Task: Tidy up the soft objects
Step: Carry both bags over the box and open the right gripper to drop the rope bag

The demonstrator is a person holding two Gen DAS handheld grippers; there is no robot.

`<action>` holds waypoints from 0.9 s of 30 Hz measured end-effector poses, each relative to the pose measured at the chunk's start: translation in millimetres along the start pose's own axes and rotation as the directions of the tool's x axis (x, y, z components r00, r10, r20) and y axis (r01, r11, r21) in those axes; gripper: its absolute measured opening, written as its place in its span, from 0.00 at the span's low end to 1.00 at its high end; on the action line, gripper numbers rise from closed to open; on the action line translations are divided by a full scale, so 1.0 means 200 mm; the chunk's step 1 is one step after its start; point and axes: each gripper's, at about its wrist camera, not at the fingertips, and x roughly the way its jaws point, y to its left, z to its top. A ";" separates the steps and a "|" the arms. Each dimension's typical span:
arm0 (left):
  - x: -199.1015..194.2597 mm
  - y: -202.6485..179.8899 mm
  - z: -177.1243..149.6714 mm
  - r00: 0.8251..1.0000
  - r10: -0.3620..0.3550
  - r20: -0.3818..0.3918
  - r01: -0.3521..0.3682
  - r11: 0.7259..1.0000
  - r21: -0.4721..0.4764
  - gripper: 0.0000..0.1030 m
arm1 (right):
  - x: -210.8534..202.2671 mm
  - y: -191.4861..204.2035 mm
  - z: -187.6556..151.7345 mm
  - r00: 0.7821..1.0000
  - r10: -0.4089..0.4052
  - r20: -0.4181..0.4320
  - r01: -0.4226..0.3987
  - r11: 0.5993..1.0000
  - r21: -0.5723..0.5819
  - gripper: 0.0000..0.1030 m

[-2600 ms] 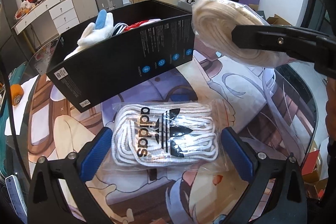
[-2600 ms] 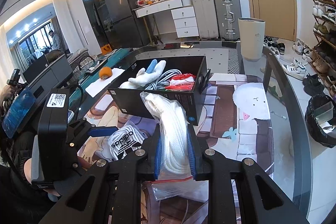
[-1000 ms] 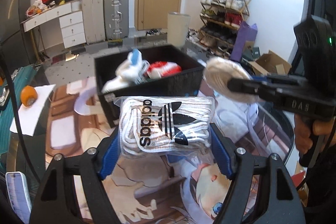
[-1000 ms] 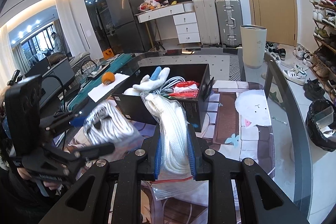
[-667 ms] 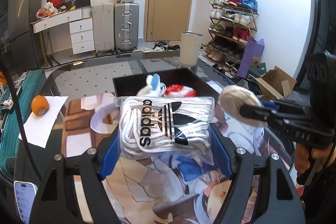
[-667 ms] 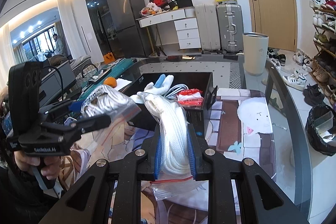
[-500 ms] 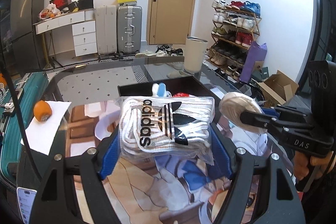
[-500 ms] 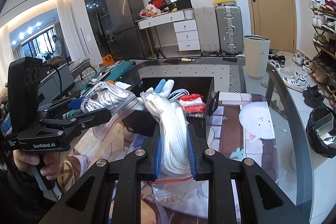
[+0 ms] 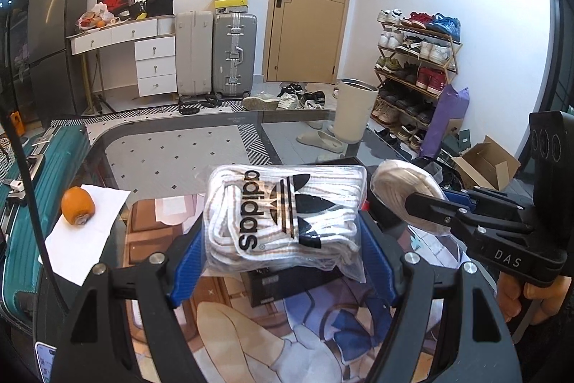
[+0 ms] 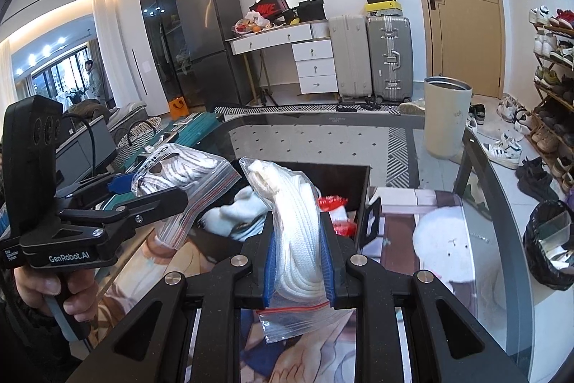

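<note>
Left jaws: the left gripper [image 9: 285, 252] is clamped on the adidas lace bag [image 9: 285, 214], its blue pads pressing both short ends; the bag is lifted clear of the surface.
Right jaws: the right gripper [image 10: 299, 261] is closed narrowly on the white rope bag [image 10: 296, 239], squeezing the coil at its middle; the zip-seal end hangs below the pads.
Relation of the two bags: side by side in the air, close but not touching, the rope bag to the right of the lace bag.
Black box [image 10: 362, 189]: open-topped, standing on the surface just ahead of and below both bags; it already holds a white-and-blue soft toy [image 10: 233, 214] and a red-and-white packet [image 10: 335, 203].
Surface: a glass table top [image 10: 498, 239] with a printed anime mat [image 9: 251, 329]; an orange [image 9: 78, 205] on white paper lies well off to the left.
Step in hand: carrying both bags to the box, judged as the transport phase, before release.
Next move calls for: bringing each bag over the box opening, lowering past the rim, then opening the jaws; free room seems to be on the near side, beside the toy.
</note>
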 end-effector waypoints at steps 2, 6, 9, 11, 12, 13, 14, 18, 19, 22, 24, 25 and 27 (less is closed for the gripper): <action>0.01 0.01 0.01 1.000 0.005 0.001 -0.005 1.000 -0.004 0.74 | 0.03 0.00 0.02 1.000 -0.009 -0.002 0.009 1.000 -0.001 0.20; 0.05 0.04 0.03 1.000 0.011 -0.005 -0.011 1.000 -0.012 0.74 | 0.10 -0.01 0.06 1.000 -0.018 -0.010 0.018 1.000 -0.002 0.20; 0.07 0.05 0.04 1.000 0.013 -0.012 -0.013 1.000 -0.015 0.74 | 0.15 -0.02 0.08 1.000 -0.022 -0.015 0.022 1.000 -0.006 0.20; 0.09 0.07 0.05 1.000 0.015 -0.017 -0.015 1.000 -0.015 0.74 | 0.18 -0.01 0.10 1.000 -0.025 -0.016 0.025 1.000 -0.011 0.20; 0.10 0.07 0.05 1.000 0.017 -0.020 -0.018 1.000 -0.017 0.74 | 0.19 -0.01 0.11 1.000 -0.026 -0.018 0.026 1.000 -0.013 0.20; 0.10 0.07 0.06 1.000 0.018 -0.022 -0.019 1.000 -0.018 0.74 | 0.21 -0.01 0.11 0.999 -0.027 -0.019 0.026 1.000 -0.015 0.20; 0.11 0.08 0.06 1.000 0.019 -0.024 -0.019 1.000 -0.020 0.74 | 0.22 -0.01 0.12 0.999 -0.029 -0.018 0.029 0.999 -0.016 0.20; 0.13 0.09 0.06 0.999 0.020 -0.028 -0.021 0.999 -0.025 0.74 | 0.27 -0.02 0.14 0.999 -0.034 -0.027 0.033 0.999 -0.022 0.20; 0.13 0.10 0.06 0.999 0.021 -0.028 -0.022 0.999 -0.026 0.74 | 0.29 -0.02 0.14 0.999 -0.038 -0.034 0.037 0.999 -0.027 0.20; 0.14 0.11 0.06 0.999 0.022 -0.033 -0.023 0.999 -0.031 0.74 | 0.35 -0.02 0.12 0.997 -0.052 -0.057 0.050 0.998 -0.031 0.20; 0.15 0.12 0.06 0.999 0.023 -0.038 -0.024 0.999 -0.033 0.74 | 0.40 -0.02 0.11 0.995 -0.062 -0.074 0.059 0.998 -0.033 0.20; 0.16 0.12 0.05 0.999 0.023 -0.040 -0.024 0.999 -0.034 0.74 | 0.42 -0.02 0.11 0.994 -0.080 -0.078 0.077 0.996 -0.038 0.20; 0.17 0.12 0.05 0.999 0.023 -0.044 -0.024 0.999 -0.036 0.74 | 0.44 -0.02 0.11 0.991 -0.108 -0.085 0.103 0.993 -0.063 0.20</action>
